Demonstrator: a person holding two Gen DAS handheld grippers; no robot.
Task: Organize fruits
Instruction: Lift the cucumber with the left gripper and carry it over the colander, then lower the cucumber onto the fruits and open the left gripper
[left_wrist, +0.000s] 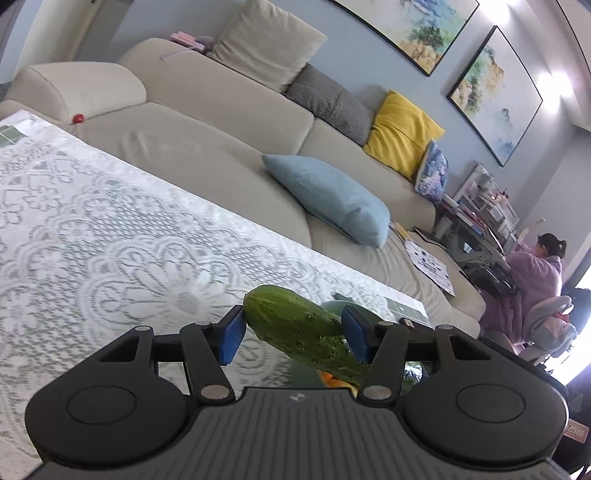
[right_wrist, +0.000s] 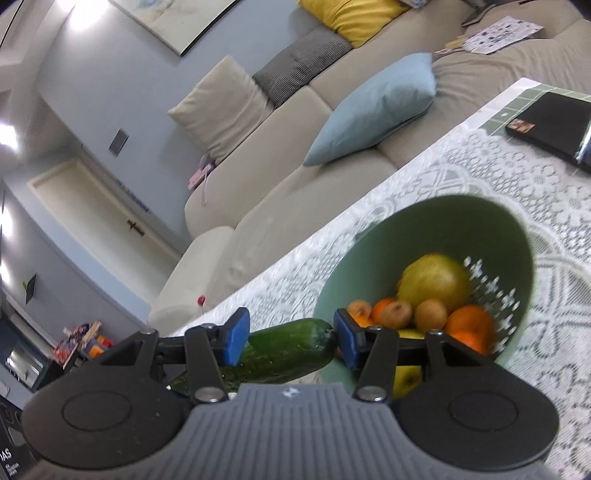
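My left gripper is shut on a green cucumber that lies slantwise between the blue pads, above the lace-covered table. A bit of the green bowl shows just behind it. In the right wrist view, my right gripper is shut on a second dark green cucumber, also slanted, with its lower end hidden under the left finger. Just right of it the green bowl is tilted in view and holds a large yellow fruit, oranges and small brown fruits.
A beige sofa with a blue cushion runs along the table's far edge. A black flat device lies on the table's right end. A person in lilac sits at a desk far right.
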